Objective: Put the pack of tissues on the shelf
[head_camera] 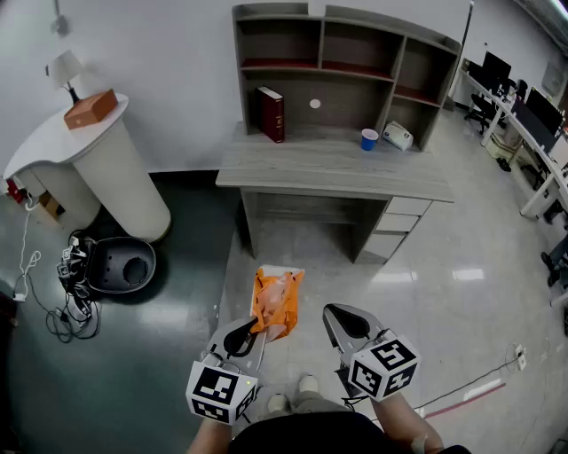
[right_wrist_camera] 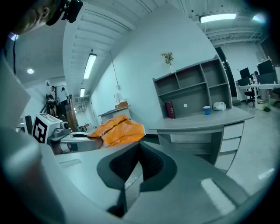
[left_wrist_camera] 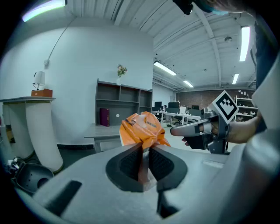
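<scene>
Short of the grey bench (head_camera: 328, 168), left tongs (left_wrist_camera: 144, 148) pinch perhaps only an edge of the orange plastic tissue pack (head_camera: 277, 301), which could slip; right tongs (right_wrist_camera: 139, 146) sit pressed together.

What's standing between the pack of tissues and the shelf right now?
Nothing visible. The left gripper holds the pack of tissues over bare floor before the desk; the shelf on it stands open-fronted, with a book and a blue cup at desk level.

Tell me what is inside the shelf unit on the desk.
In the shelf, a dark red book stands at lower left; a blue cup and a white object sit toward lower right. Upper compartments look empty, though the top board covers their back corners.
</scene>
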Motion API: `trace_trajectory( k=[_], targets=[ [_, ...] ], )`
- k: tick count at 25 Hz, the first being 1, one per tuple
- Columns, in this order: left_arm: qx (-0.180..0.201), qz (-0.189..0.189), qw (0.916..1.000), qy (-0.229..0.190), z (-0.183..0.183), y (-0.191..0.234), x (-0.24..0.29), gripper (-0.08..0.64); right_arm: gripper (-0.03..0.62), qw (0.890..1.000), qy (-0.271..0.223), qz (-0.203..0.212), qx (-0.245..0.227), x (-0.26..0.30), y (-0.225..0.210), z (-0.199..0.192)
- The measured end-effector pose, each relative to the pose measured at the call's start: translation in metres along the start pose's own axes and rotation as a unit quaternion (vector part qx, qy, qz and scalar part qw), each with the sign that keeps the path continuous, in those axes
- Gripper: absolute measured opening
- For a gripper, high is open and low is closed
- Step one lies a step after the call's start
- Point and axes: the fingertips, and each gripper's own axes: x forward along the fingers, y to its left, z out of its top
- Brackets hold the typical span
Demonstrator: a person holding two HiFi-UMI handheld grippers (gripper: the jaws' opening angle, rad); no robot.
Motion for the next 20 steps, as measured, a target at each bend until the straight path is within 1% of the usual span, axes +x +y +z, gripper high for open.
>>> trace_trajectory(
  k=[8, 14, 20],
  targets=[
    [-0.003, 0.006, 1.0000, 0.004, 0.002, -0.002, 0.023, 0.003, 0.000, 1.000, -0.005, 0.009, 0.017, 0.006, -0.022, 0.005],
    [-0.006, 0.015, 0.9999, 0.004, 0.010, -0.002, 0.045, 0.003, 0.000, 1.000, 0.002, 0.022, 0.011, 0.018, -0.041, 0.015],
    [-0.020, 0.027, 0.9994, 0.005, 0.014, -0.005, 0.066, 0.005, 0.002, 0.999, 0.005, 0.037, 0.006, 0.025, -0.057, 0.024]
  ],
)
